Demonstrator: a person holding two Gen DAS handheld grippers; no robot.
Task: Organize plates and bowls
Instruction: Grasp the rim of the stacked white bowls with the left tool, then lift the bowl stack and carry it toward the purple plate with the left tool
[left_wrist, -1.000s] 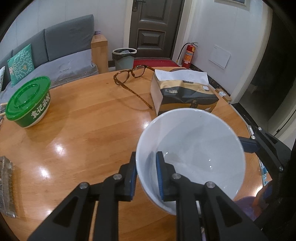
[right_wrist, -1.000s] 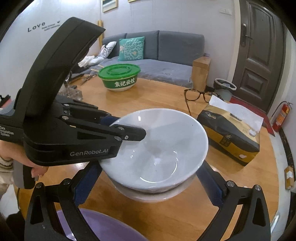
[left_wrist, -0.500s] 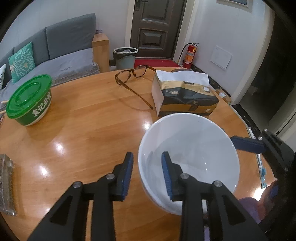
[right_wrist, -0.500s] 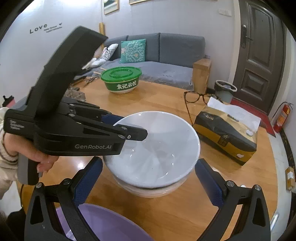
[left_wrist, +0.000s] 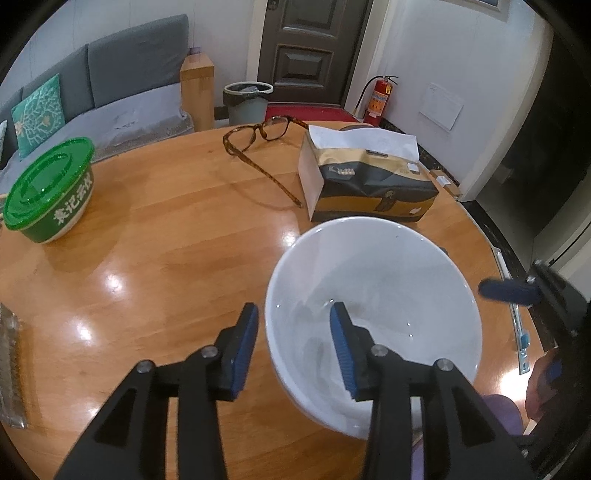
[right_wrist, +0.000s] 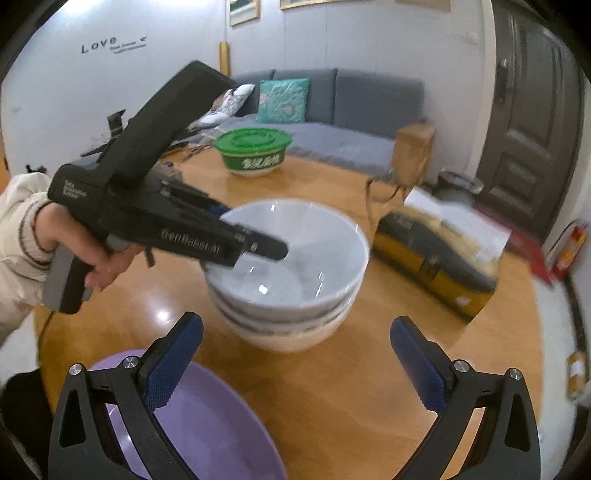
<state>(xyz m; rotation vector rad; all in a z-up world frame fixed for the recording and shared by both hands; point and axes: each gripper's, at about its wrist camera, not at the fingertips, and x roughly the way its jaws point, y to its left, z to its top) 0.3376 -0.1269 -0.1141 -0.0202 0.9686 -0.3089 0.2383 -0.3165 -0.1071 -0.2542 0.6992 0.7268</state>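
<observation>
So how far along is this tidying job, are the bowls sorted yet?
Mostly, it seems. The white bowls sit nested in one stack on the wooden table. The left gripper is open, fingers either side of the top bowl's rim, gripping nothing. The right gripper is open too. Probably left: the purple plate beside the stack.

Home living rm: sofa (left_wrist: 110, 70), dining table (left_wrist: 166, 236)

The left gripper (right_wrist: 258, 247) carries "GenRobot.AI" in pale letters along its black side, with a small two-line label near the handle too blurred to read. The wall (right_wrist: 44, 92) bears "Love" in dark script above smaller illegible lines. The green-lidded tub (left_wrist: 48, 195) shows white Chinese characters, possibly "袁记云饺". Print on the tissue box (left_wrist: 369, 184) is too small to read.
</observation>
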